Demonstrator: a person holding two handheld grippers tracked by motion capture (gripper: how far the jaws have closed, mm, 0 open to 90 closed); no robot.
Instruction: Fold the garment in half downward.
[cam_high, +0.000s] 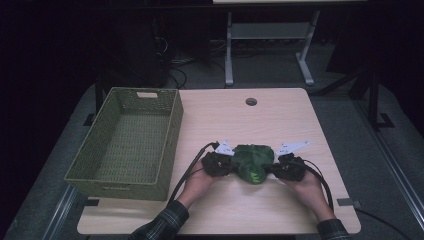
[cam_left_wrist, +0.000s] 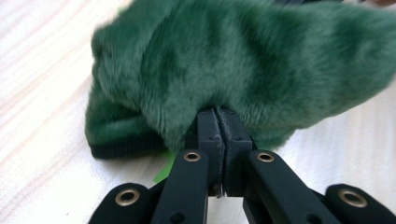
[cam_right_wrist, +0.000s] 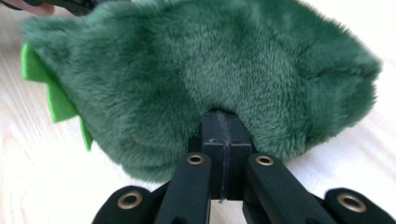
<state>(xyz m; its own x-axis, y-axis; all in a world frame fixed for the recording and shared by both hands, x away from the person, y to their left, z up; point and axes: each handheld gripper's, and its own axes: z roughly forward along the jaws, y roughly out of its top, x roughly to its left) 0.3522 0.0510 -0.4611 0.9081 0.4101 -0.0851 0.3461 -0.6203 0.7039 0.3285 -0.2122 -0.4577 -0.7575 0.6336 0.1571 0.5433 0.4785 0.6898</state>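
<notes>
Both the left gripper (cam_high: 226, 164) and right gripper (cam_high: 279, 167) pinch the green plush (cam_high: 252, 162) at lower centre; bare desk (cam_high: 280, 120) above, basket (cam_high: 129, 142) left.

Soft plush between my hard matt jaws, on pale wood.

The green plush piece (cam_high: 252, 162) I hold from both sides is thick, fuzzy pile, dark green and matt, with a ribbed black knit band (cam_left_wrist: 122, 149) along one edge and a flat, bright green felt trim (cam_right_wrist: 51, 95) with a jagged cut. My left gripper (cam_left_wrist: 218, 122) and right gripper (cam_right_wrist: 223, 125) look like matt black plastic, slightly scuffed at the tips, with brassy metal rivets (cam_left_wrist: 192, 156) that catch a dull shine. The table (cam_high: 280, 117) is light wood-grain, smooth and satiny. The basket (cam_high: 75, 172) beside it is woven, coarse, olive-green and matt.
</notes>
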